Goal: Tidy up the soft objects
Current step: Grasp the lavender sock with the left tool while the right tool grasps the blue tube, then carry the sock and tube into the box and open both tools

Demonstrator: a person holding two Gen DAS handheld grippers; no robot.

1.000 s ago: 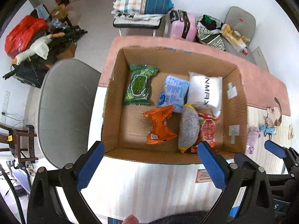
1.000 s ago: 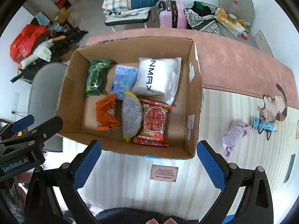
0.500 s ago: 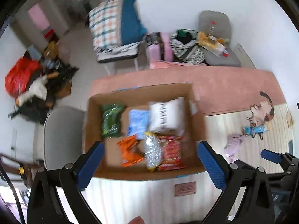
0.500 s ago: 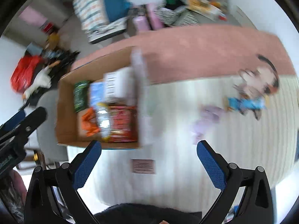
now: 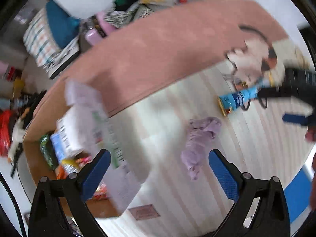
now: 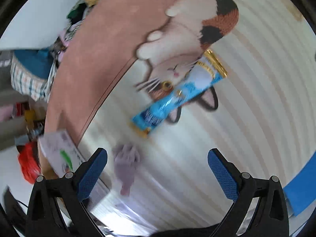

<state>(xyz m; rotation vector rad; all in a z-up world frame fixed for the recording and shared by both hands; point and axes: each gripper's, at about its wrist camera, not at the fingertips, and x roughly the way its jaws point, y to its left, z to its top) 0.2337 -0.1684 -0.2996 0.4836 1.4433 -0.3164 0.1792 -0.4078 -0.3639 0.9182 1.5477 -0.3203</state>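
Ahead of the wide-open, empty right gripper [image 6: 157,169], a blue packet [image 6: 178,94] is lying; a purple cloth [image 5: 199,140] is sitting between the empty, spread left gripper [image 5: 158,170] jaws, box [image 5: 49,169] leftward.

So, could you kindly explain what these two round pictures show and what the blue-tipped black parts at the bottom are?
Each picture comes from a fisheye camera mounted on a hand-held tool; a person carries one per hand. The blue-padded jaws belong to the left gripper and the right gripper. Both stand open, holding nothing. On the striped mat lie a crumpled purple cloth and a blue packet. A cardboard box of packets sits to the left. The pictures are motion-blurred.
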